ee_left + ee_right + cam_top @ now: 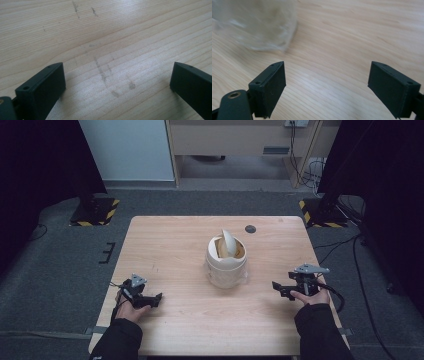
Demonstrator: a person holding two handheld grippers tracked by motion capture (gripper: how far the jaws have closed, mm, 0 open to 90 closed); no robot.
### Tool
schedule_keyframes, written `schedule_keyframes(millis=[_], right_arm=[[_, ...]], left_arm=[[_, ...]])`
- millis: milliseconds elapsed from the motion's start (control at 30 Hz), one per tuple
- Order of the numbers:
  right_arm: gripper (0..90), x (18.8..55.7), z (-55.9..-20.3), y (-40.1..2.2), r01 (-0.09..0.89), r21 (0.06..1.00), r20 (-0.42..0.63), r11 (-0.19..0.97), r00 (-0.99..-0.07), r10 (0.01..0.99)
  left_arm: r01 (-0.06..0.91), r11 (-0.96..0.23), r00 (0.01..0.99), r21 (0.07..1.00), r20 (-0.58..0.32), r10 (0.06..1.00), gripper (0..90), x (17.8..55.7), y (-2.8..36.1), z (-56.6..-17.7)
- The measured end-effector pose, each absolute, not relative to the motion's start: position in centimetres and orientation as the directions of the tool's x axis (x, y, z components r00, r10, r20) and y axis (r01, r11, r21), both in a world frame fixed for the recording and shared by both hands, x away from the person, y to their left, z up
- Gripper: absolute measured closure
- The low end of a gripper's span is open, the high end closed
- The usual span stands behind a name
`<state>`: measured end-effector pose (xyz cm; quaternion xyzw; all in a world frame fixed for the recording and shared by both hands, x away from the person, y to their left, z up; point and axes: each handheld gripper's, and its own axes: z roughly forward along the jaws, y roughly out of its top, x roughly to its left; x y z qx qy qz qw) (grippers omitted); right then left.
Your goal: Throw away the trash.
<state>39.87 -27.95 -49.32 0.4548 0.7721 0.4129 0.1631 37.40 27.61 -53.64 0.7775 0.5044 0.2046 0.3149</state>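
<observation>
Resting low on the wooden table (175, 320), both tools are empty: the left gripper (156, 299) sits with its jaws spread over bare wood, and the right gripper (278, 289) likewise stands wide apart with nothing between its jaws. The white tub (226, 265) stands upright near the table's middle, between the two hands and well apart from each. Its top is open, and a pale scoop (229, 244) leans up out of a tan filling (240, 251) that looks like powder or grain, though I cannot tell which. A sound next reach, I judge, comes in level at the tub's wall, one tool steadying it before the other takes the scoop's handle, to avoid tipping.
</observation>
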Motion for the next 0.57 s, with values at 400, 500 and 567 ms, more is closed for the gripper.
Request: schedule_keyframes(millis=[400, 500, 567], right_arm=[[15.3, 40.2, -51.8, -30.2, 0.645, 0.702, 0.050, 0.302, -0.468, 0.882], [14.8, 40.2, -52.2, -30.6, 0.661, 0.681, 0.037, 0.314, -0.460, 0.887], [14.8, 40.2, -52.4, -30.8, 0.666, 0.674, 0.030, 0.319, -0.456, 0.889]], left_arm=[[0.655, -0.292, 0.409, 0.696, -0.002, 0.913, 0.0, 37.4, 27.7, -53.6], [0.655, -0.293, 0.410, 0.696, -0.001, 0.912, 0.0, 37.4, 27.7, -53.6], [0.655, -0.294, 0.410, 0.696, 0.000, 0.912, 0.0, 37.4, 27.7, -53.6]])
